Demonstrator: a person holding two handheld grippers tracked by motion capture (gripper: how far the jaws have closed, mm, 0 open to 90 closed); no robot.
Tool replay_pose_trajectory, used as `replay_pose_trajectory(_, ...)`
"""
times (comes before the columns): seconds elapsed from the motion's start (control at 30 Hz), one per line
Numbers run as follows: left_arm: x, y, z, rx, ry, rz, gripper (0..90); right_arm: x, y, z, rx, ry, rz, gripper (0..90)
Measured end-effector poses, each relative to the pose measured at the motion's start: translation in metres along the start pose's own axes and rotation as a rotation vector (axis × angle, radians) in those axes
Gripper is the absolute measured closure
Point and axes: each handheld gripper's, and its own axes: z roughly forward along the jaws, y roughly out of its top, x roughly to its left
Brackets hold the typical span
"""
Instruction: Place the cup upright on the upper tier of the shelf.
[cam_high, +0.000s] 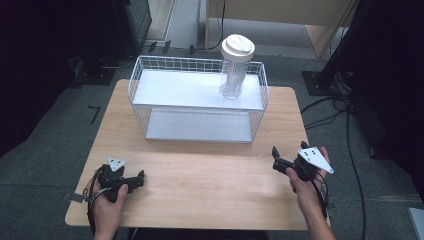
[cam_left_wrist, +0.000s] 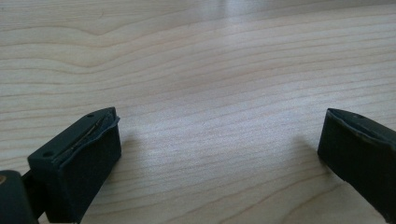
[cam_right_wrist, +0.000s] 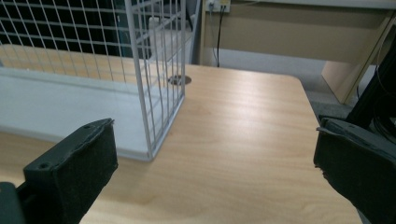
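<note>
1. Left gripper (cam_high: 141, 179): held in the person's left hand (cam_high: 106, 202) at the near left part of the wooden table (cam_high: 200, 170). The jaws point right across the tabletop. In the left gripper view they stand wide apart, low over bare wood grain, with nothing between them.

2. Right gripper (cam_high: 275, 157): held in the person's right hand (cam_high: 306, 182) near the near right edge of the table, with a grey three-cornered plate on top. The jaws point left and slightly away from the person. In the right gripper view they are spread wide and hold nothing; the near right corner of the rack shows between them, farther off.

3. White wire rack (cam_high: 140, 100): two-tier, with white shelf boards, standing at the far middle of the table, well apart from both grippers.

4. Clear ribbed tumbler with white lid (cam_high: 235, 70): upright on the rack's upper shelf, toward its right end, near the back wire wall. Nearer to the right gripper than the left, yet well apart from both.
</note>
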Motion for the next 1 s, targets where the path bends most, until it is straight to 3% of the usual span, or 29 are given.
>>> replay_pose_trajectory(0.43,0.0,0.0,0.0,0.0,0.0,0.0,0.0,-0.022,-0.05,-0.014,0.139,-0.013,0.033,0.0)
replay_pose_trajectory(0.63,0.0,0.0,0.0,0.0,0.0,0.0,0.0,-0.034,-0.064,-0.028,0.179,-0.014,0.059,0.0)
replay_pose_trajectory(0.8,0.0,0.0,0.0,0.0,0.001,0.0,0.0,-0.04,-0.073,-0.034,0.224,-0.021,0.048,0.0)
replay_pose_trajectory(1.0,0.0,0.0,0.0,0.001,0.0,0.001,0.0,-0.046,-0.08,-0.035,0.325,-0.033,0.072,0.0)
